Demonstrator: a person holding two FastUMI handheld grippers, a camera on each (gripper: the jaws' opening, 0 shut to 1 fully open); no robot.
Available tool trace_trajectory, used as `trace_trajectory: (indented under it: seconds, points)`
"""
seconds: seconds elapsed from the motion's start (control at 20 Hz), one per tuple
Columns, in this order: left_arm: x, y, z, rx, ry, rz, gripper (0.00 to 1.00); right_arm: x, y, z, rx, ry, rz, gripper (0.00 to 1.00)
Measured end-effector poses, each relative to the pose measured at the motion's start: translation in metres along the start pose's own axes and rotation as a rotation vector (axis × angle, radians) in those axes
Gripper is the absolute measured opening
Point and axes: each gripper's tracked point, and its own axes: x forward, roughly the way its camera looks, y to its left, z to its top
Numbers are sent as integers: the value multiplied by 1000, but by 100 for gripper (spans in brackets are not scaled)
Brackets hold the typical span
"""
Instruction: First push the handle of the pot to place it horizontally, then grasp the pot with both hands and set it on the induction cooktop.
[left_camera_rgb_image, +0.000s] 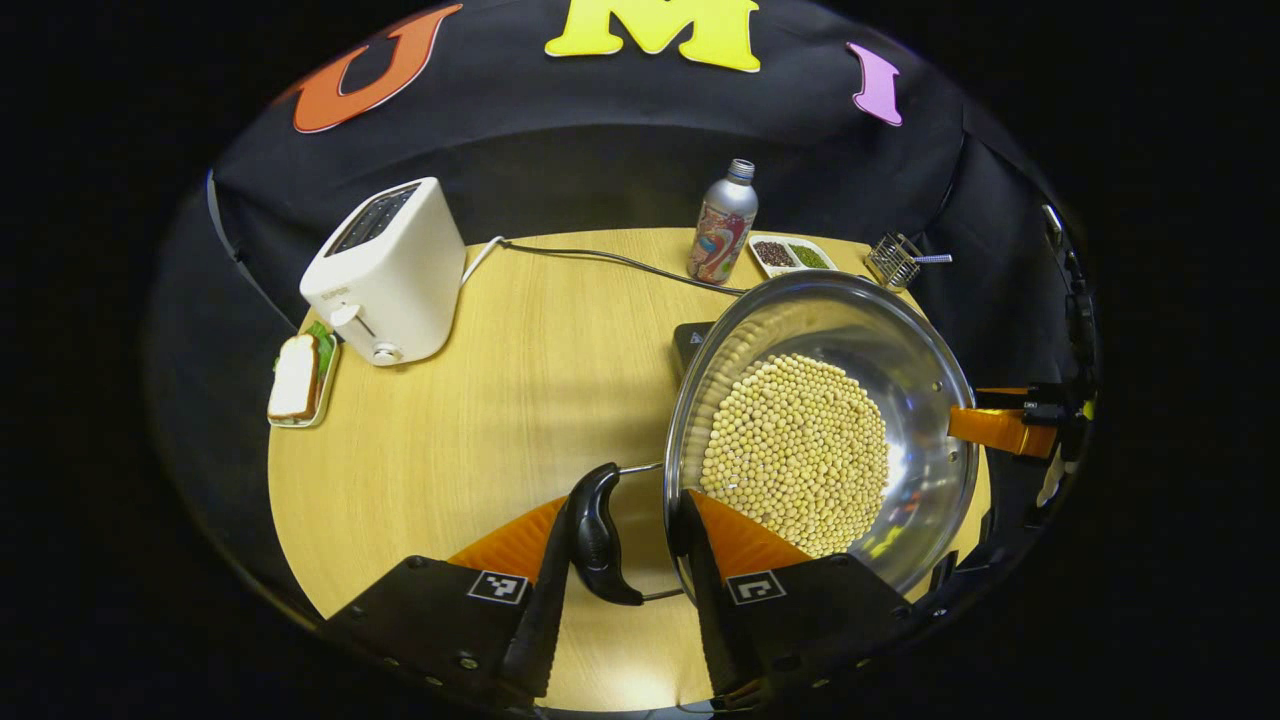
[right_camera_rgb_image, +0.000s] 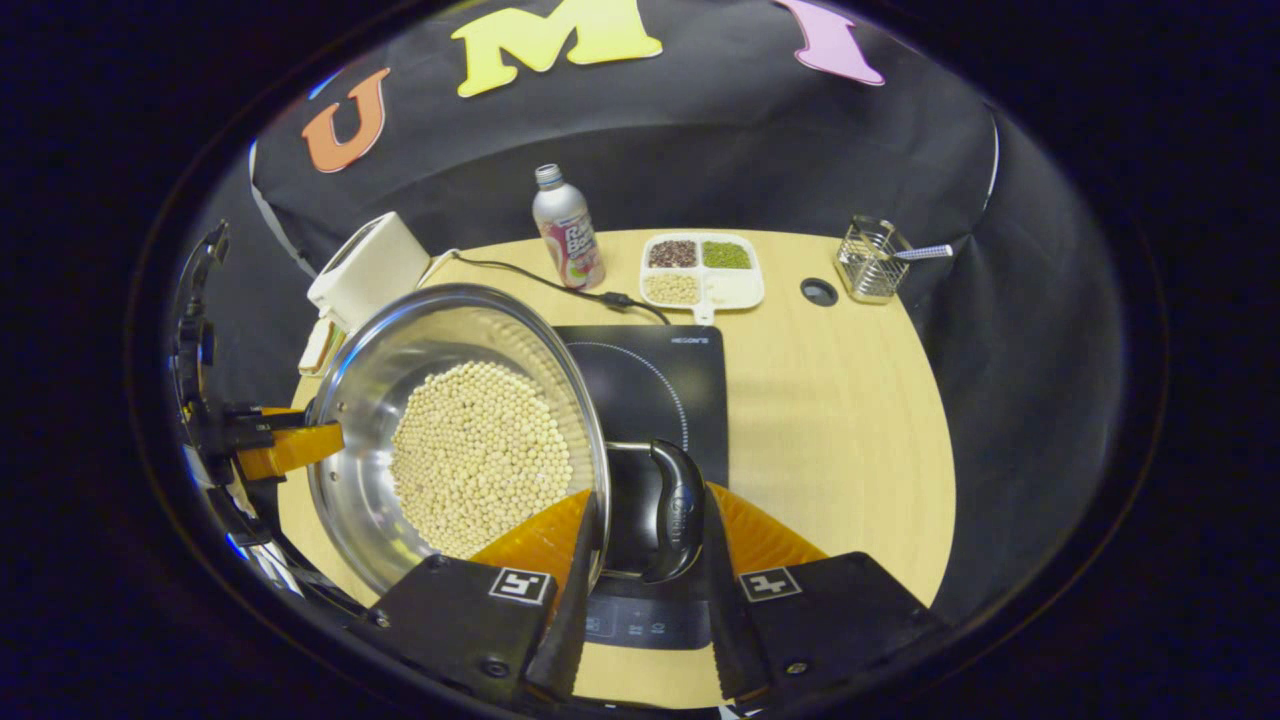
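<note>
A steel pot (left_camera_rgb_image: 900, 360) holding soybeans (left_camera_rgb_image: 800, 450) seems to hang just above the round wooden table. My left gripper (left_camera_rgb_image: 625, 512) is shut on it, one finger outside the black side handle (left_camera_rgb_image: 598, 535) and the other inside the pot wall. In the right gripper view the right gripper (right_camera_rgb_image: 650, 500) clamps the opposite handle (right_camera_rgb_image: 678, 510) and the pot (right_camera_rgb_image: 440, 330) wall the same way. Each view shows the other gripper far across the rim: the right gripper (left_camera_rgb_image: 1000, 428) and the left gripper (right_camera_rgb_image: 290, 447). The black induction cooktop (right_camera_rgb_image: 650, 380) lies under the pot's right edge, and a corner of the cooktop (left_camera_rgb_image: 690, 340) peeks out behind it.
A white toaster (left_camera_rgb_image: 385, 270) and a sandwich plate (left_camera_rgb_image: 298, 378) stand at the table's left. At the back are a bottle (right_camera_rgb_image: 567, 230), a divided dish of grains (right_camera_rgb_image: 700, 268), a wire basket (right_camera_rgb_image: 870, 258) and a power cable (right_camera_rgb_image: 520, 272). Bare wood lies right of the cooktop.
</note>
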Motion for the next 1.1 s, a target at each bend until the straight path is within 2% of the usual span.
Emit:
trace_trajectory:
  seconds: [0.05, 0.1, 0.5, 0.8, 0.85, 1.05, 1.1]
  points:
    - [3, -5, 0, -2, 3, 0, 52, 1, -7, 2, -3, 2, 0, 53]
    - [6, -9, 2, -1, 5, 0, 57, 2, -14, 4, -5, 3, 0, 53]
    - [24, -48, 10, -12, 17, 11, 57, 14, -61, 15, -17, 19, 7, 54]
    - [38, -59, 14, -24, 34, 29, 57, 29, -78, 21, -27, 34, 20, 53]
    - [41, -59, 15, -28, 37, 32, 57, 31, -78, 22, -26, 38, 24, 55]
    - [45, -55, 17, -25, 52, 39, 57, 40, -76, 24, -21, 57, 38, 52]
    - [46, -54, 16, -26, 57, 41, 57, 42, -75, 25, -26, 55, 39, 54]
